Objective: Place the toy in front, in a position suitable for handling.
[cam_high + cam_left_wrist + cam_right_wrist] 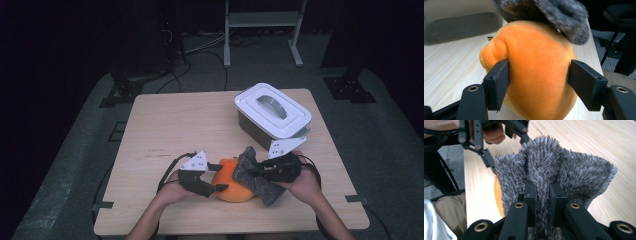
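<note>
An orange plush toy (231,187) lies near the table's front edge, with a grey fuzzy cloth (260,186) draped over its right side. My left gripper (221,177) comes in from the left. Its jaws press into both sides of the orange plush toy (536,50), so my left gripper (540,75) is shut on it. My right gripper (252,171) reaches in from the right and is shut on a pinched fold of the grey fuzzy cloth (574,172). In the right gripper view, my right gripper (543,192) has the fold squeezed between its pads. The grey fuzzy cloth (554,12) hangs over the plush top.
A white lidded container (272,112) with a grey handle stands at the back right of the wooden table (175,125). Bare tabletop lies to the left and behind the grippers. Beyond the table are dark floor, cables and a metal stand (262,30).
</note>
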`<state>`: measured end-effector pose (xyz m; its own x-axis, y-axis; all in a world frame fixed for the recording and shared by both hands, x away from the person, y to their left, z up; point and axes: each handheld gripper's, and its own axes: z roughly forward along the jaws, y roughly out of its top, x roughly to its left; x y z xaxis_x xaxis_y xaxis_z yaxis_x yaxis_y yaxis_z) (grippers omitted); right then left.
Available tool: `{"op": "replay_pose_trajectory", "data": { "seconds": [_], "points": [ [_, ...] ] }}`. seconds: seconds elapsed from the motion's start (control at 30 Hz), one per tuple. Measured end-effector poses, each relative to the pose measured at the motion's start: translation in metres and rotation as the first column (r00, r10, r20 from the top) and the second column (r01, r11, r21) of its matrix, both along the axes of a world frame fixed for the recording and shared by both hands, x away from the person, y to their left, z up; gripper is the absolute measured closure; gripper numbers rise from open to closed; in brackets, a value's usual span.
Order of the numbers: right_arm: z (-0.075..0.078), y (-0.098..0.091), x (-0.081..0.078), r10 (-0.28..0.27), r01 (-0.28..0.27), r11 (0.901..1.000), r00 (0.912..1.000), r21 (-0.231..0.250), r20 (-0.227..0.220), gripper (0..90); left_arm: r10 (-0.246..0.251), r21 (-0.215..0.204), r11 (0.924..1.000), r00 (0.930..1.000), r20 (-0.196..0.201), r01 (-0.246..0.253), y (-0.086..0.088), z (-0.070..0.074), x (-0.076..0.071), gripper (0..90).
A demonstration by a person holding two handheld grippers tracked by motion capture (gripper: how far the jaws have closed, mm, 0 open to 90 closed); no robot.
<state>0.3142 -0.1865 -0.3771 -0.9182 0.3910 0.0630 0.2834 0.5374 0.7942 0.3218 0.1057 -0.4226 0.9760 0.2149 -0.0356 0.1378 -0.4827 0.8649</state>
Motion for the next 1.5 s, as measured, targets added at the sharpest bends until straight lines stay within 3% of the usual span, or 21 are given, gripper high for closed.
{"op": "replay_pose_trajectory", "data": {
  "seconds": [0.1,0.17,0.27,0.43,0.6,0.73,0.87,1.0,1.07,1.2,1.3,1.5],
  "points": [
    [-0.009,0.005,0.002,0.004,-0.004,0.9988,0.9999,-0.048,-0.016,78.3,0.016,-0.042,0.9989,0.9989,-0.044,-0.018,0.002,0.002,0.004,29.7],
    [-0.016,0.007,0.000,0.014,-0.015,0.9991,0.9994,-0.039,-0.031,78.3,0.030,-0.061,0.9975,0.9980,-0.056,-0.034,0.003,0.004,0.006,29.8],
    [-0.022,0.009,-0.007,0.035,-0.036,0.9993,0.9984,-0.013,-0.044,78.4,0.048,-0.058,0.9970,0.9972,-0.058,-0.052,0.001,0.003,0.005,30.8],
    [-0.015,0.008,-0.014,0.061,-0.063,0.9973,0.9976,-0.038,-0.033,78.3,0.023,-0.011,0.9997,0.9997,0.005,-0.023,-0.004,0.004,-0.002,34.4],
    [-0.002,0.004,-0.003,0.022,-0.022,0.9997,0.9997,0.002,-0.004,78.1,-0.014,-0.005,0.9999,0.9998,0.012,0.014,-0.003,0.003,-0.003,34.9],
    [-0.010,0.008,0.006,0.013,-0.014,0.9996,0.9997,-0.023,-0.022,77.7,0.004,-0.014,0.9999,1.0000,-0.005,-0.004,-0.001,0.006,0.000,29.6],
    [-0.015,0.012,-0.001,0.034,-0.035,0.9993,0.9991,-0.015,-0.023,77.9,0.056,-0.027,0.9981,0.9983,0.013,-0.056,0.001,0.011,0.001,21.3],
    [-0.014,0.012,-0.009,0.059,-0.060,0.9977,0.9979,-0.032,-0.026,77.9,0.012,-0.003,0.9999,0.9997,-0.019,-0.012,-0.004,0.006,-0.001,25.4],
    [-0.010,0.011,-0.011,0.069,-0.070,0.9968,0.9972,-0.039,-0.029,78.0,-0.010,0.005,0.9999,1.0000,-0.001,0.010,-0.007,0.005,-0.003,27.9],
    [0.000,0.013,-0.013,0.075,-0.075,0.9968,0.9971,-0.027,0.008,78.0,-0.043,0.005,0.9991,0.9990,0.015,0.043,-0.007,0.006,-0.006,31.3],
    [0.003,0.018,-0.009,0.086,-0.086,0.9957,0.9961,-0.034,0.017,78.0,-0.048,0.014,0.9987,0.9986,0.020,0.048,-0.007,0.006,-0.006,31.8],
    [0.002,0.010,-0.002,0.052,-0.052,0.9985,0.9987,-0.015,-0.002,78.0,-0.072,0.010,0.9974,0.9969,0.033,0.071,-0.004,0.004,-0.007,33.4]
  ]
}}
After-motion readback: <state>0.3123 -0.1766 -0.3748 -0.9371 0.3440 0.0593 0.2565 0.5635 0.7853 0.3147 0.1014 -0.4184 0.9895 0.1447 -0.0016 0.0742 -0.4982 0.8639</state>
